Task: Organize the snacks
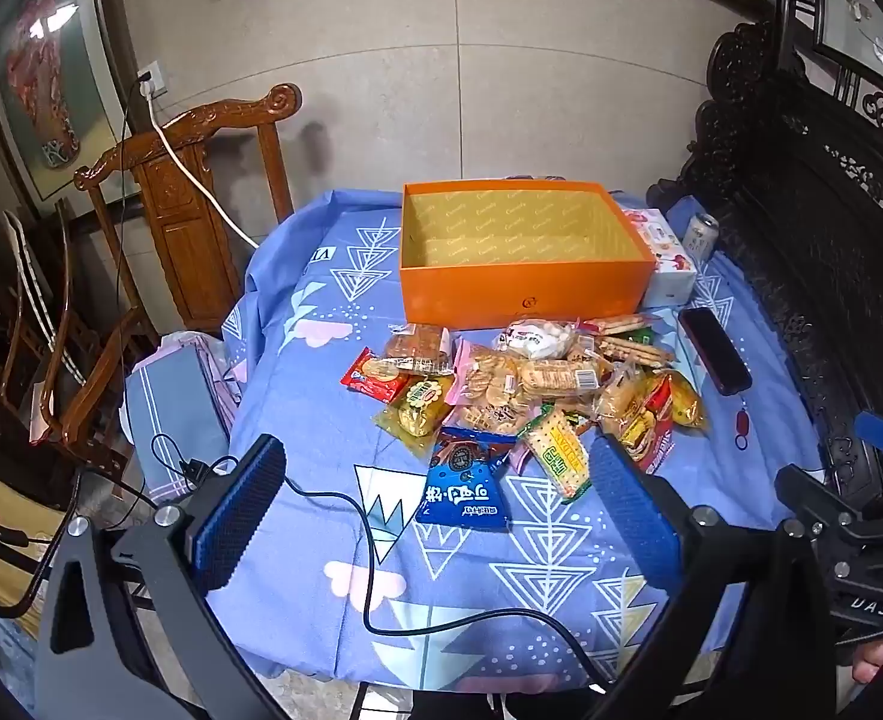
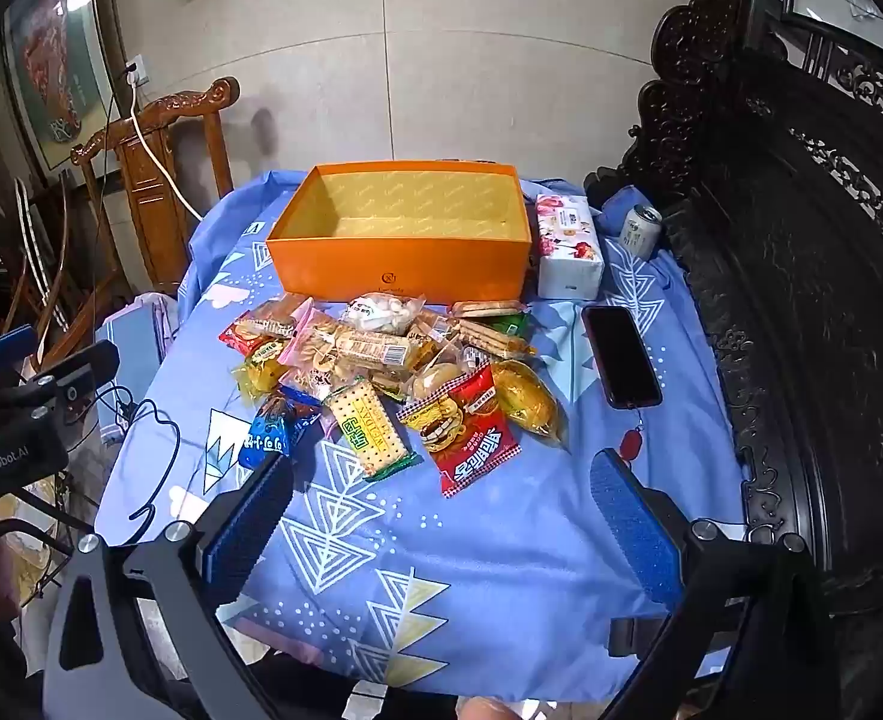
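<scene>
An open orange box (image 1: 522,288) stands empty at the back of the blue-clothed table; it also shows in the right wrist view (image 2: 405,267). A pile of snack packets (image 1: 525,378) lies in front of it, with a blue packet (image 1: 465,489) and a green cracker pack (image 1: 561,456) nearest. In the right wrist view the pile (image 2: 381,354) includes a red packet (image 2: 471,432) and the cracker pack (image 2: 369,426). My left gripper (image 1: 435,516) is open and empty, just short of the pile. My right gripper (image 2: 441,522) is open and empty, nearer the table's front.
A tissue box (image 2: 567,246), a drink can (image 2: 639,231) and a black phone (image 2: 621,357) lie right of the box. A black cable (image 1: 375,570) runs across the cloth. A carved wooden chair (image 1: 201,198) stands left; dark carved furniture (image 2: 801,300) lines the right.
</scene>
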Demonstrator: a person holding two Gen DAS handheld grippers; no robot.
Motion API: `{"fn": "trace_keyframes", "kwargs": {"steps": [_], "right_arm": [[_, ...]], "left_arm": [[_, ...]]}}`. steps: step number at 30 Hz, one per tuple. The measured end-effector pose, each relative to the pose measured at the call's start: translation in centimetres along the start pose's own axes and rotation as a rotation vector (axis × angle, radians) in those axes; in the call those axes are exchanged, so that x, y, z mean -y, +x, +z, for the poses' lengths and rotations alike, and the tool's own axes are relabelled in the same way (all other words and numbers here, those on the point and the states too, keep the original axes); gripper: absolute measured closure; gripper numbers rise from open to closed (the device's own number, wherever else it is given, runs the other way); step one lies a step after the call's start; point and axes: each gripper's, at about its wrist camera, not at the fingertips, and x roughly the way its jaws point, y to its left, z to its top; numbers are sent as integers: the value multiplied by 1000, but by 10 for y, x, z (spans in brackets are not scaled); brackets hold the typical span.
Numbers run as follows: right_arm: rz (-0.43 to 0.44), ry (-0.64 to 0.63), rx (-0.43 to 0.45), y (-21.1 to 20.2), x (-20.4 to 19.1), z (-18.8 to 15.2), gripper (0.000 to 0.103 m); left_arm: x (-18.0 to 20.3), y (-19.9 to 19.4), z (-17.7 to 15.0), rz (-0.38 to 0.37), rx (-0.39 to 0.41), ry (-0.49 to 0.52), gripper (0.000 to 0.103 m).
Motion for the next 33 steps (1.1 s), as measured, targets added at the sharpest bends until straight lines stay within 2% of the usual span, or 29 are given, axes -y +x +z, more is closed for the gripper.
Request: {"fn": "trace_keyframes", "kwargs": {"steps": [33], "right_arm": [[-1, -1, -9, 5, -1, 0, 3]], "left_arm": [[0, 1, 0, 2, -2, 1, 4]]}}
